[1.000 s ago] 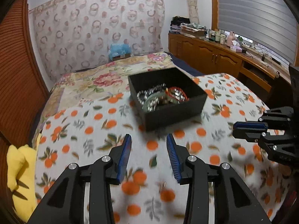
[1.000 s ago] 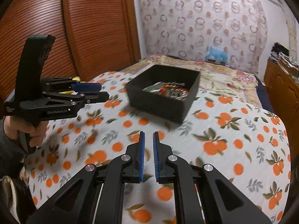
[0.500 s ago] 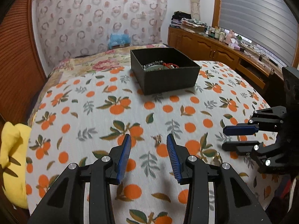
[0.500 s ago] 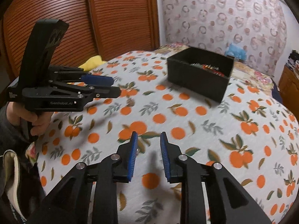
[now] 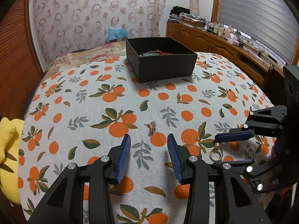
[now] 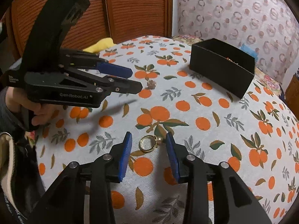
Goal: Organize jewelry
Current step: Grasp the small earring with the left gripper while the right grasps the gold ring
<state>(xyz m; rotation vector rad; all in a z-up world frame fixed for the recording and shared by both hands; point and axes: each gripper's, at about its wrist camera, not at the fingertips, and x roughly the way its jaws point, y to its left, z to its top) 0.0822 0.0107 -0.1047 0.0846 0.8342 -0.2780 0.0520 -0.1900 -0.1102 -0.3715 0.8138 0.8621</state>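
A gold ring with a pearl (image 6: 148, 143) lies on the orange-print cloth between the open fingers of my right gripper (image 6: 148, 140); it also shows in the left wrist view (image 5: 216, 153). A small rose-gold piece (image 5: 151, 126) lies just ahead of my open, empty left gripper (image 5: 148, 141); it also shows in the right wrist view (image 6: 151, 83). A black box (image 5: 164, 69) holding several jewelry pieces stands further back, and shows in the right wrist view (image 6: 220, 69) too.
The cloth (image 5: 93, 100) covers a table with rounded edges. A yellow cushion (image 5: 7, 149) lies at the left edge. A wooden cabinet (image 5: 224, 46) with clutter runs along the right wall. A bag (image 6: 11, 168) hangs at the near left.
Both grippers pulled back from the box and dropped toward the cloth. The right gripper opened wider and now straddles the gold ring. The left gripper neared the rose-gold piece.
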